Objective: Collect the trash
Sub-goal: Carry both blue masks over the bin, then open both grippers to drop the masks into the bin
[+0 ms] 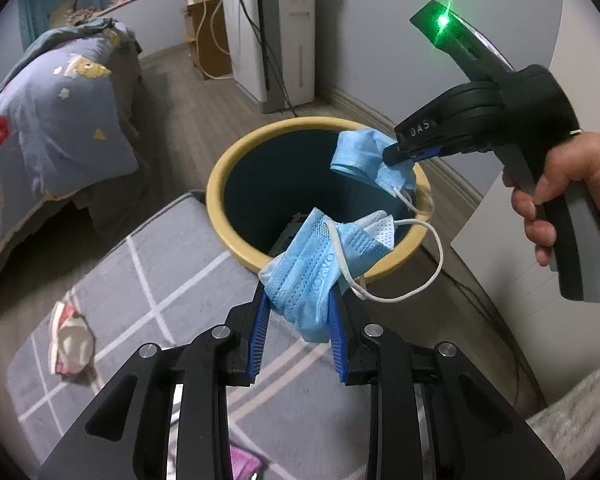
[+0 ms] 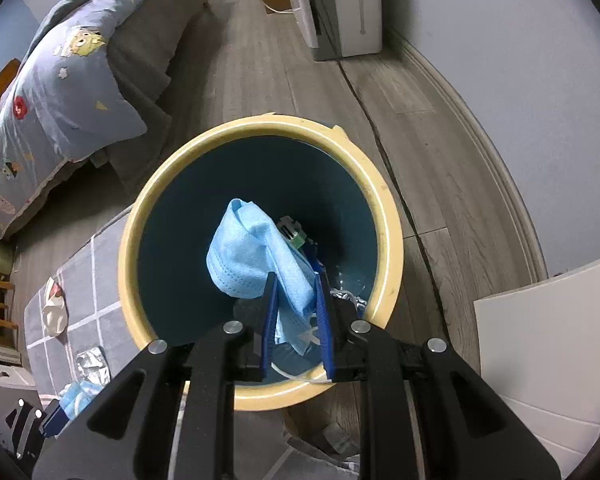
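Observation:
A round bin with a yellow rim (image 1: 236, 148) and dark blue inside stands on the floor; it also shows in the right wrist view (image 2: 388, 216). My left gripper (image 1: 298, 304) is shut on a blue face mask (image 1: 312, 264), held at the bin's near rim with its white ear loop (image 1: 436, 264) dangling. My right gripper (image 2: 294, 288) is shut on a second blue face mask (image 2: 252, 256), held over the bin's opening. That right gripper also shows in the left wrist view (image 1: 392, 156) with its mask (image 1: 364, 156). Some trash (image 2: 296, 232) lies at the bin's bottom.
A grey rug with white lines (image 1: 172, 272) lies beside the bin, with a crumpled wrapper (image 1: 70, 340) on it and foil and more blue trash (image 2: 90, 364) nearby. A bed (image 1: 48, 120) is on the left, a white appliance (image 1: 276, 36) by the wall, a white panel (image 2: 552, 340) on the right.

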